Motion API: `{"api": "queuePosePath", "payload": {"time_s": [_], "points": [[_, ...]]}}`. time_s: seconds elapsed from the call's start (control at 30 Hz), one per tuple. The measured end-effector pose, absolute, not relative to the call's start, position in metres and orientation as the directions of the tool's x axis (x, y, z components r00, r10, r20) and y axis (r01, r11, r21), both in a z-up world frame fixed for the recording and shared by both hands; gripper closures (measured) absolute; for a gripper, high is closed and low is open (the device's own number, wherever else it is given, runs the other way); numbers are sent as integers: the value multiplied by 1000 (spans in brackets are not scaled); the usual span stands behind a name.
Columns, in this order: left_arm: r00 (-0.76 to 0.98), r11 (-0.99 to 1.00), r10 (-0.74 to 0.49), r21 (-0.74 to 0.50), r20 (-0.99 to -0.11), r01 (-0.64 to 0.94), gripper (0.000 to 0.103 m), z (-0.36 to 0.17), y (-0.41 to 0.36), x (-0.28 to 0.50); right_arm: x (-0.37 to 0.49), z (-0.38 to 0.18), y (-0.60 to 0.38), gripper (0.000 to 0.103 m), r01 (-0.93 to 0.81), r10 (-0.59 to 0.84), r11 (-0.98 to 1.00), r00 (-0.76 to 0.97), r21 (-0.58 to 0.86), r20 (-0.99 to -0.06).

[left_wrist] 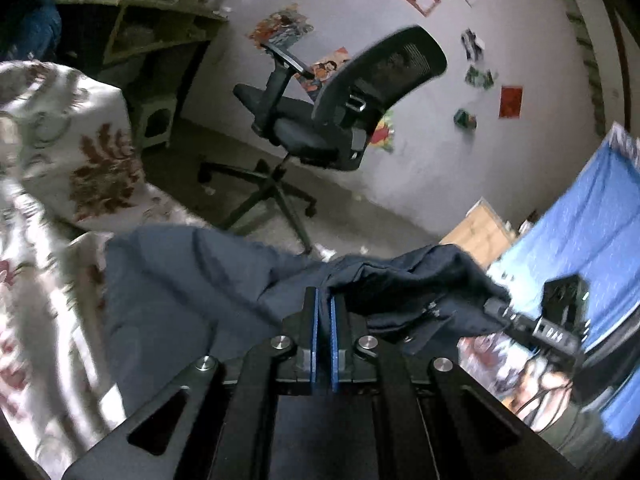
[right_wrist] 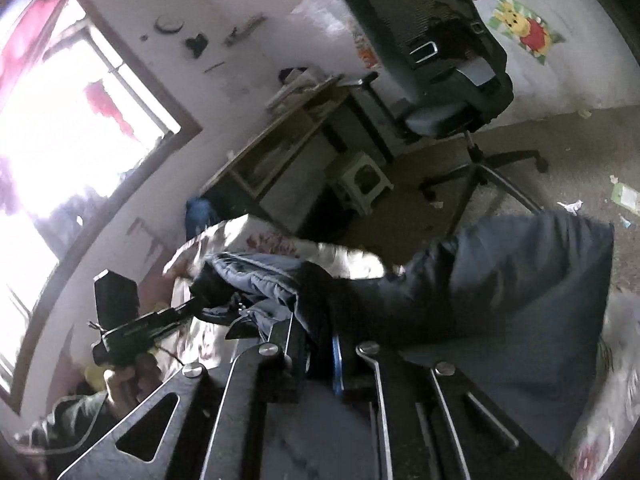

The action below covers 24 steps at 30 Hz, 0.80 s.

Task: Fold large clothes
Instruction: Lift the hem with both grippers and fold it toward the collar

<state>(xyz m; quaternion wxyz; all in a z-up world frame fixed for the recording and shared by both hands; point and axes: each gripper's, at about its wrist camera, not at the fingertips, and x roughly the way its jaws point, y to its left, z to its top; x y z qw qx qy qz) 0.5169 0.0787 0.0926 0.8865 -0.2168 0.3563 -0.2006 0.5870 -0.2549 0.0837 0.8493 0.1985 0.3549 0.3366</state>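
keep both the left claw (left_wrist: pixel 324 304) and right claw (right_wrist: pixel 320 340) clamped on the navy garment (left_wrist: pixel 180 280) (lifted over the floral bedsheet (left_wrist: pixel 80 152)), tension even, edges matched.

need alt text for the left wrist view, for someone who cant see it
The left tool, its blue-padded jaws closed, pinches a fold of a dark navy fabric garment lifted over a white bedsheet with red floral print. The right tool holds the garment's other end, and a black mesh office chair stands behind.
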Motion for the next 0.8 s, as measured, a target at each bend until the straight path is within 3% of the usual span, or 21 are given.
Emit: {"api": "queuePosePath", "payload": {"time_s": [0.23, 0.47, 0.67, 0.8], "points": [[632, 861, -480, -464, -609, 206, 101, 65, 51, 449, 527, 62, -254, 95, -417, 661, 750, 512, 514, -549], [600, 882, -438, -449, -670, 142, 101, 6, 28, 443, 512, -1, -251, 95, -364, 597, 802, 496, 474, -630], [608, 886, -413, -455, -678, 94, 101, -18, 26, 463, 522, -31, -246, 95, -350, 581, 813, 522, 464, -624], [615, 884, -417, -455, -669, 105, 101, -12, 30, 464, 516, -17, -242, 94, -365, 566, 824, 535, 433, -628]]}}
